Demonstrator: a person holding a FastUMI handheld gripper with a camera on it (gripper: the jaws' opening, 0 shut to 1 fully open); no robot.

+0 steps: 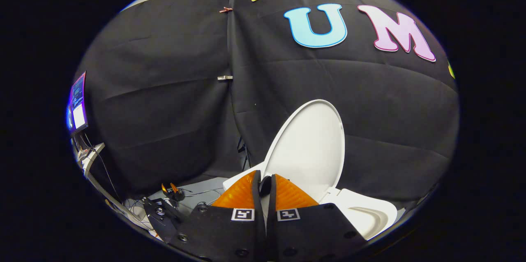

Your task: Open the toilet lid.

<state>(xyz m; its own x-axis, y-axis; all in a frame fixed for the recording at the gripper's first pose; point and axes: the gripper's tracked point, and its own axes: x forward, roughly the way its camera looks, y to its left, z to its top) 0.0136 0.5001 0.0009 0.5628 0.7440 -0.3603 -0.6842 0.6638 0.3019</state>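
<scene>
The white toilet lid (308, 147) stands raised and steeply tilted, its inner face turned toward the seat. Its lower left edge runs down between my fingers. My gripper (265, 182) is almost closed, with a thin white strip of the lid's rim showing in the narrow gap, so both fingers press on that rim. A small dark bumper on the lid sits right at the fingertips. The white seat and bowl rim (365, 212) lie low, to the right of the fingers.
Black cloth walls meet in a corner beyond the lid. Far left are a lit monitor (77, 103) and a desk edge (92, 159). Cables and a small device with orange parts (172, 190) lie on the floor left of the fingers. Thin stand legs (244, 153) rise behind the toilet.
</scene>
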